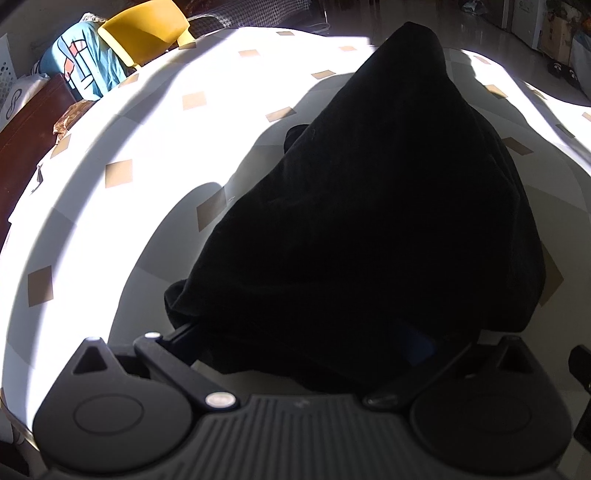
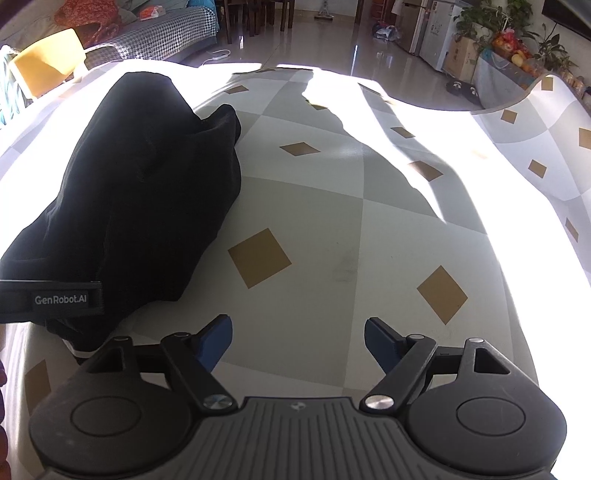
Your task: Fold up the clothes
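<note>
Left wrist view: the black garment (image 1: pixel 369 221) fills the middle of the picture, a bunched dark heap that rises to a rounded peak toward twelve o'clock and spreads wide at its base, its weave lost in shadow. Its near hem drapes over the fingers of the left gripper (image 1: pixel 314 354), so only the linkage arms and a sliver of blue pad (image 1: pixel 413 345) at five o'clock show; the cloth lies between and over the fingers, but whether they pinch it I cannot tell. The garment sits on a table covered by a white and grey checked tablecloth (image 1: pixel 155 155) with tan diamonds, half in hard sunlight. At ten o'clock, past the table's edge, stand a yellow chair (image 1: pixel 147 33) and a turquoise printed cloth (image 1: pixel 85 62). In the right wrist view the same garment (image 2: pixel 140 192) lies at nine to ten o'clock as a long slumped mound, its far end folded into a soft lobe, and the side of the left gripper (image 2: pixel 51 297), with a printed label, presses against its near end at eight o'clock. The right gripper (image 2: pixel 298 341) hovers over bare tablecloth (image 2: pixel 332 206) with its blue pads (image 2: pixel 216 341) spread wide and nothing between them, just beside the garment's near edge but apart from it.
</note>
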Demonstrator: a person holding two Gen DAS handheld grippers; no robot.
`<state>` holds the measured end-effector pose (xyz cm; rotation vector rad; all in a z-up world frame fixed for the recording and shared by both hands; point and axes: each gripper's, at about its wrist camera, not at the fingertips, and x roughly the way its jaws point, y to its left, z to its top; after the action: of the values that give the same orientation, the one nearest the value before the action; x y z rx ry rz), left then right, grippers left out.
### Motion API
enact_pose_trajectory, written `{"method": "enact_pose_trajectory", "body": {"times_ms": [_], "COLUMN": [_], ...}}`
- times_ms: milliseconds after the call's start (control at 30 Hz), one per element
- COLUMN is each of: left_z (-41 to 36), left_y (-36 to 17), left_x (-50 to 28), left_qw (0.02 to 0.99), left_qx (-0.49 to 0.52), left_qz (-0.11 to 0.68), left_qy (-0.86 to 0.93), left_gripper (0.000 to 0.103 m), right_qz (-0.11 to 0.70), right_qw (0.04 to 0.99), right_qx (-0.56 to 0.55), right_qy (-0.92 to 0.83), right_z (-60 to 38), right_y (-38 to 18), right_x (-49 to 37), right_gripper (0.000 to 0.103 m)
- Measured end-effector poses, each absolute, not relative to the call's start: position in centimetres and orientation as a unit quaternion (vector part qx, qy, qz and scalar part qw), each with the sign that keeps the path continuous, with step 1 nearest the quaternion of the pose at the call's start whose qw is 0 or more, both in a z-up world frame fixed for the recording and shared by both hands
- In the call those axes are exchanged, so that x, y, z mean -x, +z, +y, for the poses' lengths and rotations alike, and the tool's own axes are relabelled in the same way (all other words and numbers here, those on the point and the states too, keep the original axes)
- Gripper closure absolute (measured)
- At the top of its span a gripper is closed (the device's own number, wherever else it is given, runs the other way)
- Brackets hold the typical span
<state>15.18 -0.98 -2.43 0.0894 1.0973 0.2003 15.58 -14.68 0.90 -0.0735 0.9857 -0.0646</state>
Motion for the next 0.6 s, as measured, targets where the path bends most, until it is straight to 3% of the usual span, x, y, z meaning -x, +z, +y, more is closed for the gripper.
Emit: {"method": "enact_pose_trajectory", "body": {"times_ms": [600], "left_z": [-4.0], "left_y": [-3.6], "left_x": [-12.4], "left_qw": [0.853], "left_qx": [-0.100], "left_qz": [0.509], "left_qy": [0.060], "left_gripper": [0.000], "right_qz": [0.459], "right_qw": [0.887], "right_qx": [0.023], "right_qy": [-0.045], "right_z": [-15.7], "right_y": [2.2], "right_x": [-15.1], "right_gripper": [0.029]}}
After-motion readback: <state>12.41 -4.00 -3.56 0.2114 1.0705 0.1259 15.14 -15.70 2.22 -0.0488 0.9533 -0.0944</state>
